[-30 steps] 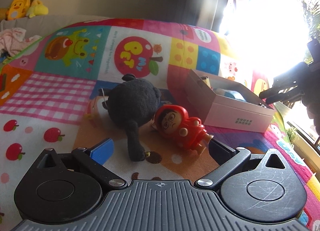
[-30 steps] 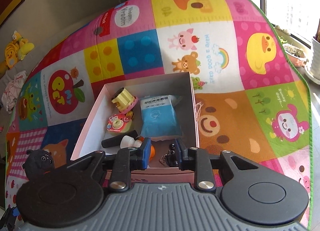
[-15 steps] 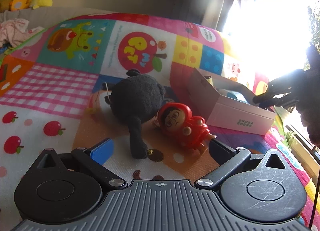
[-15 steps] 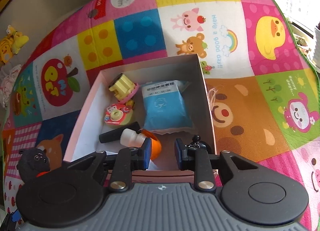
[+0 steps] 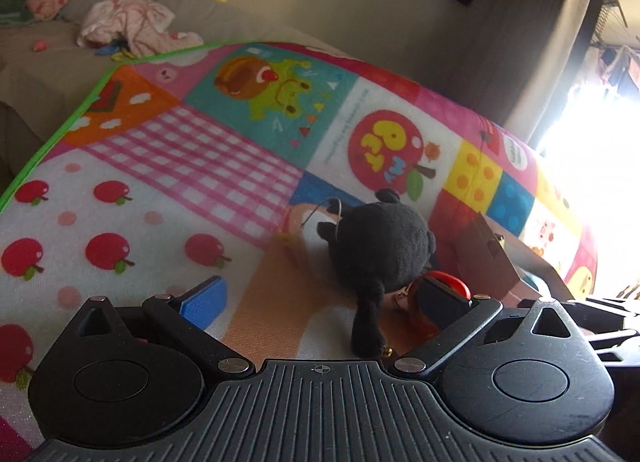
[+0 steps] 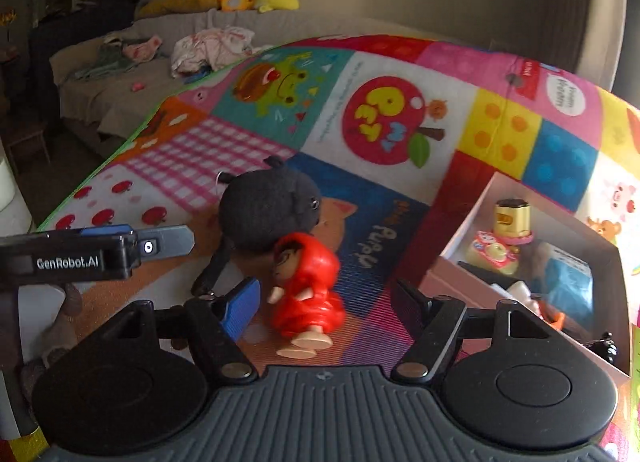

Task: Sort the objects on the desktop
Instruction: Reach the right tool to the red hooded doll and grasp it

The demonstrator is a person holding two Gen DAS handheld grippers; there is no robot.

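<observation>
While several small toys already lie in the pink box (image 6: 452, 258) at the right edge, my right gripper (image 6: 326, 298) is opening its jaws, the red hooded doll (image 6: 308, 282) lying between them ungripped. My left gripper (image 5: 320, 302) gapes wide near the black plush (image 5: 380, 246). Both toys remain on the mat (image 6: 400, 62).

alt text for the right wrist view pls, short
The right gripper, jaws opening, points at a red hooded doll lying on a patchwork play mat, nothing gripped. A black plush toy sits just behind the doll, an open box of small toys stands right, and the left gripper reaches in from the left.
</observation>
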